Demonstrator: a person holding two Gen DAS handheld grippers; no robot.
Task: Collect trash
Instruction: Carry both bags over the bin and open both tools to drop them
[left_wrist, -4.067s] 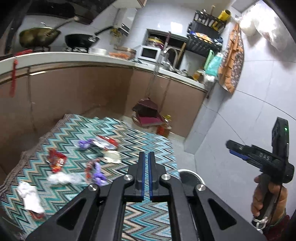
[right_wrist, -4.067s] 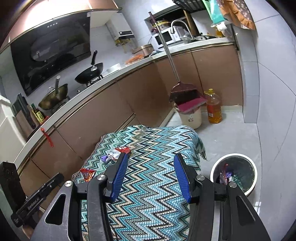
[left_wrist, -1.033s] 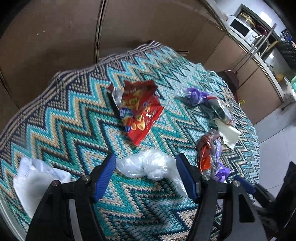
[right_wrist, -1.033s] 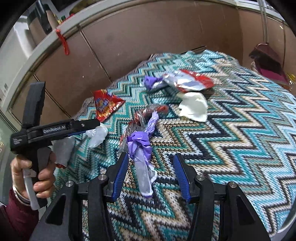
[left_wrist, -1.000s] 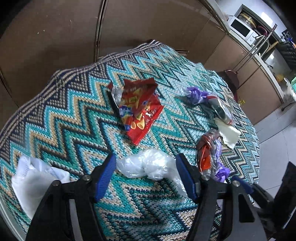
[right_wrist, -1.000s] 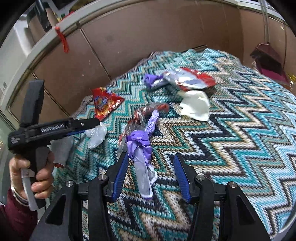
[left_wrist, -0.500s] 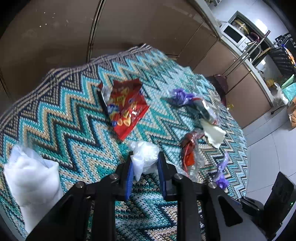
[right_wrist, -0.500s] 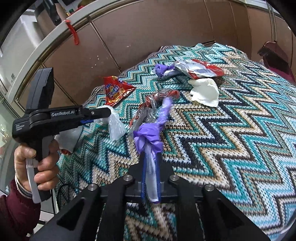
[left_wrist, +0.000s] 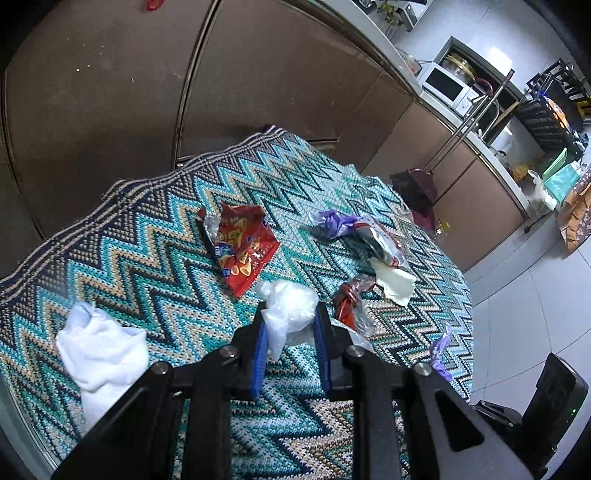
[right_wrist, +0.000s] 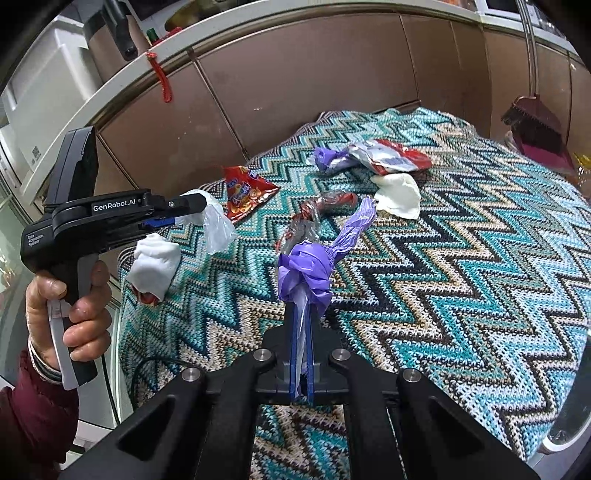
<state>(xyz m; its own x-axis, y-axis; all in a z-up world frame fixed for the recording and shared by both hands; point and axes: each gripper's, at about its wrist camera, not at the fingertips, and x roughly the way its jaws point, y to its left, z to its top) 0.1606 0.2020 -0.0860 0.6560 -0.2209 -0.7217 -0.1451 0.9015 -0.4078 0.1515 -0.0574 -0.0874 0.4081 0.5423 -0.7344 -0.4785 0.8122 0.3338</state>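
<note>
Holding trash in both grippers: the left gripper (left_wrist: 290, 328) has its jaws pressed narrow on a crumpled clear bag (left_wrist: 290, 308), and the right gripper (right_wrist: 302, 332) is fully closed on a purple wrapper (right_wrist: 308, 267). Both pieces seem lifted off the worktop (right_wrist: 480, 240). At about 12 o'clock a red snack bag (left_wrist: 242, 245) and other wrappers remain. Next move, I judge: carry both to a bin, which is not in view now.

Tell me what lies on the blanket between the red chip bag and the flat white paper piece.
In the left wrist view, a twisted red and clear wrapper lies between the red chip bag and the white paper piece.
</note>
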